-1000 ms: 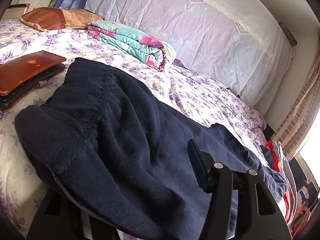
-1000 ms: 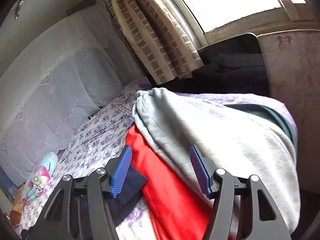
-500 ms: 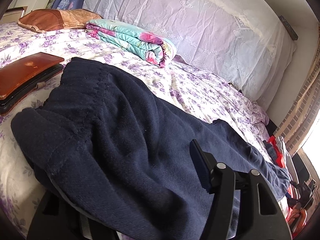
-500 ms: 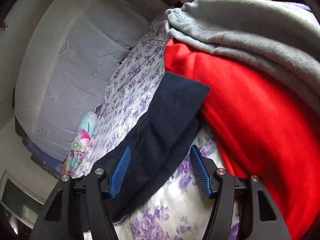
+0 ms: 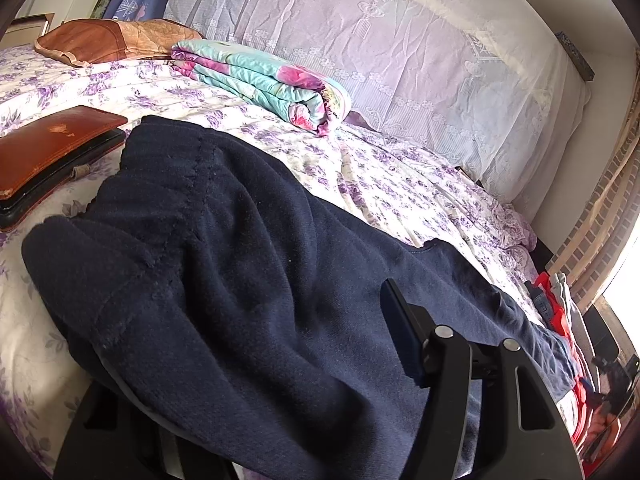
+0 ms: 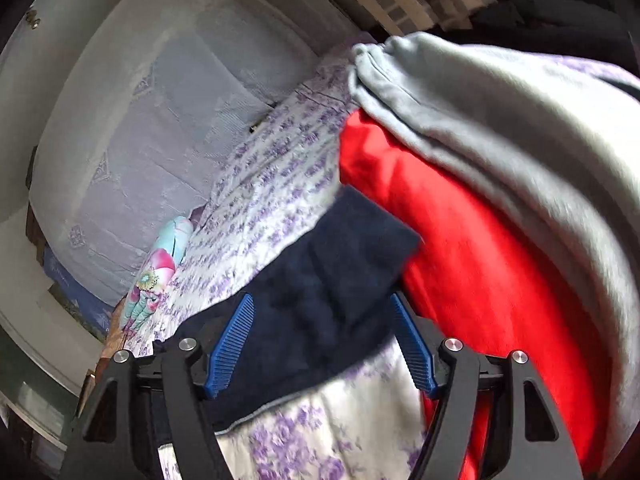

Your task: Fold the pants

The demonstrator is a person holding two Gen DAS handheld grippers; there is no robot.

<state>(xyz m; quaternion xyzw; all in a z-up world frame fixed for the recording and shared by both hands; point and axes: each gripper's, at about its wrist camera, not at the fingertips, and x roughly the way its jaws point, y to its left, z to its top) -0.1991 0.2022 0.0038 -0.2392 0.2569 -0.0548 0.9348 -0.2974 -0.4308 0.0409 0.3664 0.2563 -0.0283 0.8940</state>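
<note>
Dark navy fleece pants (image 5: 240,272) lie spread across the flowered bed sheet (image 5: 400,184), waistband at the left, legs running right. In the left wrist view the cloth drapes over my left gripper (image 5: 256,340); only its right finger (image 5: 400,332) shows, the left one is hidden under the fabric. In the right wrist view my right gripper (image 6: 320,340) is open, its blue pads on either side of the pants' leg end (image 6: 340,264), not closed on it.
A red garment (image 6: 460,260) and a grey one (image 6: 520,140) are piled right of the leg end. A folded flowered quilt (image 5: 264,76), a brown pillow (image 5: 108,40) and a brown case (image 5: 52,148) lie on the bed. Lace-covered headboard (image 5: 400,40) behind; curtain (image 5: 600,208) at right.
My right gripper has swung down from the grey and red pile to the navy leg end, which now sits between its open pads. The left view has shifted only slightly.
</note>
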